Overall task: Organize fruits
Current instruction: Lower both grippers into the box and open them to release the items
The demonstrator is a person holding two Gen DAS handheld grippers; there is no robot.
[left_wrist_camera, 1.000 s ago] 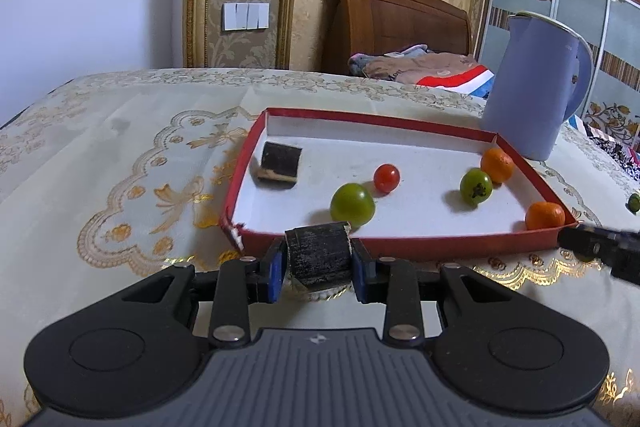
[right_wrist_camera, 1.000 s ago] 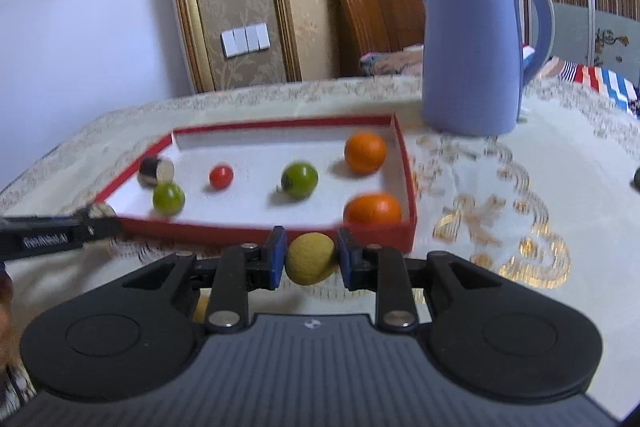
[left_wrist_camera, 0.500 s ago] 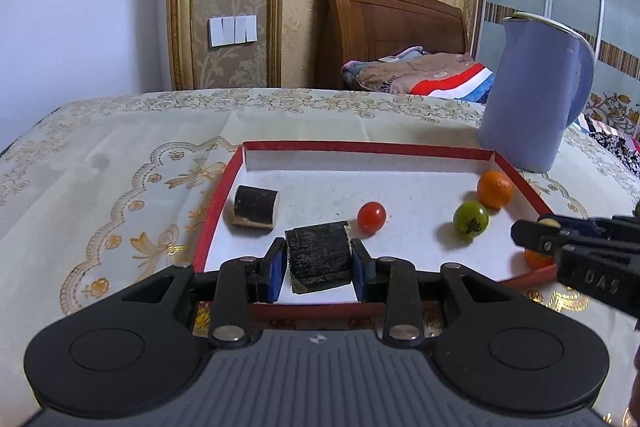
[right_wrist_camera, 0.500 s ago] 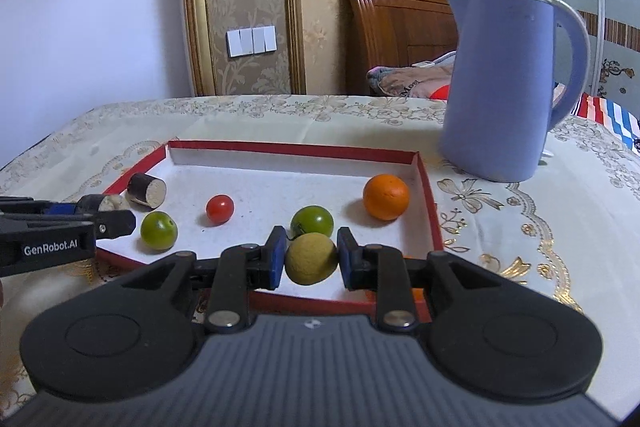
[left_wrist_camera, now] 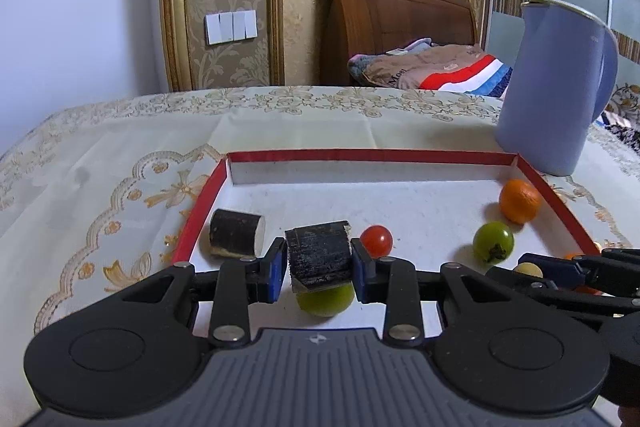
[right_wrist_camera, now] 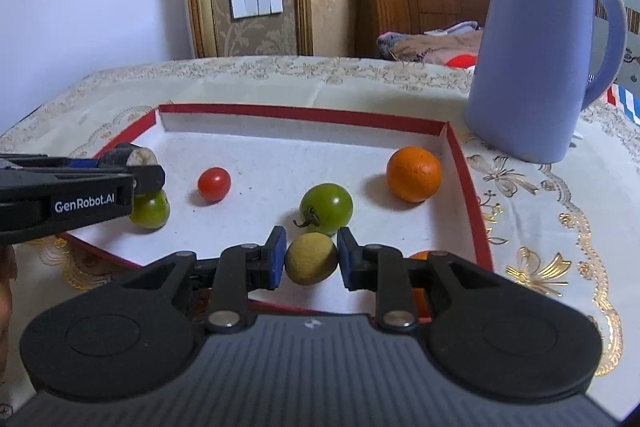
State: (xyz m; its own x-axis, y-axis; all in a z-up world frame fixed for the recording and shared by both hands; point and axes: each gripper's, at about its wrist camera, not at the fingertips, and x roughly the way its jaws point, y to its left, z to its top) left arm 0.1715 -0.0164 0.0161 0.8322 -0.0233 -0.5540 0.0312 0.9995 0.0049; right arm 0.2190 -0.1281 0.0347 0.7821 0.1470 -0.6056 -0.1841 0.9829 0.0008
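My left gripper (left_wrist_camera: 319,263) is shut on a dark cut sugarcane piece (left_wrist_camera: 319,254), held above the red-rimmed white tray (left_wrist_camera: 372,155). Below it a green tomato (left_wrist_camera: 326,299) lies partly hidden. A second dark sugarcane piece (left_wrist_camera: 236,231), a red cherry tomato (left_wrist_camera: 376,241), another green tomato (left_wrist_camera: 493,241) and an orange (left_wrist_camera: 519,201) lie in the tray. My right gripper (right_wrist_camera: 311,259) is shut on a small yellow-green round fruit (right_wrist_camera: 311,258) over the tray's near right part. It shows at the right edge of the left wrist view, right gripper (left_wrist_camera: 532,269). Behind its fingers a second orange (right_wrist_camera: 420,291) is mostly hidden.
A tall blue jug (right_wrist_camera: 536,55) stands on the embroidered tablecloth (left_wrist_camera: 100,163) just past the tray's far right corner. A wooden headboard (left_wrist_camera: 384,23) and folded clothes (left_wrist_camera: 432,67) lie beyond the table. The wall with switches is at the back left.
Both grippers have moved forward from in front of the tray's near rim to over its inside, each still holding its piece. The tray and jug look closer.
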